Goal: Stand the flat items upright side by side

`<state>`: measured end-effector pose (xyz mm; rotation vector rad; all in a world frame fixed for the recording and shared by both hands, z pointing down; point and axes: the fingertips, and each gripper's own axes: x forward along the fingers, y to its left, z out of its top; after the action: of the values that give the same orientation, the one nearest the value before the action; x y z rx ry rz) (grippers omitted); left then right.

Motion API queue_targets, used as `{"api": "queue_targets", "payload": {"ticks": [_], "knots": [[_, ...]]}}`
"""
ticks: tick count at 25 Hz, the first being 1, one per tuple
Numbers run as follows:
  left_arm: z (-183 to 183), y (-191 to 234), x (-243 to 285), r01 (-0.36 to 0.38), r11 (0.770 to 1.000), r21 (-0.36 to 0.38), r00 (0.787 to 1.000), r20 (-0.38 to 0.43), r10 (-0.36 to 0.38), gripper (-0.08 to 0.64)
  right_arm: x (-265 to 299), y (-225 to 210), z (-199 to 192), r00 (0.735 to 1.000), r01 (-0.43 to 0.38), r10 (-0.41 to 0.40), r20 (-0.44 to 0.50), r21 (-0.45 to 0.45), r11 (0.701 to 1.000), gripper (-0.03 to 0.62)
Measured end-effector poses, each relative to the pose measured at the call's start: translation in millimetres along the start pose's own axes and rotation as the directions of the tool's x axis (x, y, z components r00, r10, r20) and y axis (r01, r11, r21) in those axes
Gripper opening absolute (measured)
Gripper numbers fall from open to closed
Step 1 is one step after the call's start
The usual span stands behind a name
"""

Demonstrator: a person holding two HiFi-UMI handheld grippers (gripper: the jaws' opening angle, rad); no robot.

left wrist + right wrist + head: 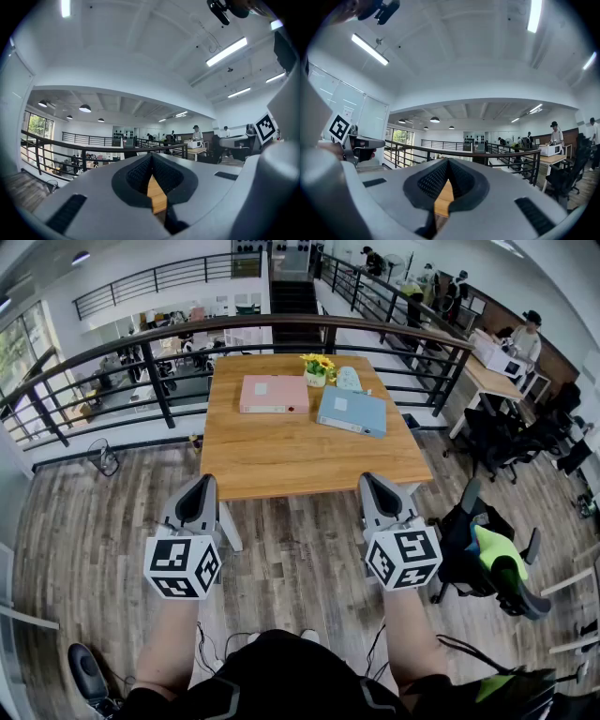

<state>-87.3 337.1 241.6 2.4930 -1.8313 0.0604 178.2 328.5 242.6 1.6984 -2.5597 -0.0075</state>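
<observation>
Two flat folders lie on the wooden table (281, 460): a pink one (274, 394) at the back left and a blue one (352, 412) to its right. Both lie flat, a small gap between them. My left gripper (200, 489) and right gripper (376, 486) are held level at the table's near edge, well short of the folders. Both are shut with nothing between the jaws. In the left gripper view the closed jaws (151, 161) show only a strip of tabletop behind them. The right gripper view (446, 166) shows the same.
A small pot of sunflowers (317, 369) and a pale blue object (348, 379) stand at the table's far edge. A dark railing (141, 338) runs behind the table. An office chair (487, 559) with a yellow-green item stands right; people work at a desk (492, 371) beyond.
</observation>
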Motion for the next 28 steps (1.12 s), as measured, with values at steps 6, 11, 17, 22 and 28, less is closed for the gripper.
{"api": "queue_targets", "payload": {"ticks": [6,11,17,22,28], "knots": [[2,-2,-1,0.006,1.0,-0.005,1.0,0.006,-0.006,0.027,2,3,4,1.0,-0.014,0.014,0.006,-0.002,1.0,0.012],[2,-6,-6,0.01,1.0,-0.003,1.0,0.007,-0.01,0.028,-1,4,2,1.0,-0.023,0.023,0.003,-0.001,1.0,0.014],[-1,-7,-10,0.01,1.0,0.0,1.0,0.003,-0.01,0.028,-2,9,1,0.999,-0.044,0.044,0.002,0.013,0.999,0.014],[-1,-10,-11,0.012,1.0,0.002,1.0,-0.003,-0.012,0.028,-4,9,3,0.999,-0.036,0.036,0.005,-0.004,0.999,0.014],[2,-8,-13,0.007,1.0,-0.001,1.0,0.026,-0.007,0.036,-4,9,4,0.999,-0.042,0.041,0.02,0.013,0.999,0.163]]}}
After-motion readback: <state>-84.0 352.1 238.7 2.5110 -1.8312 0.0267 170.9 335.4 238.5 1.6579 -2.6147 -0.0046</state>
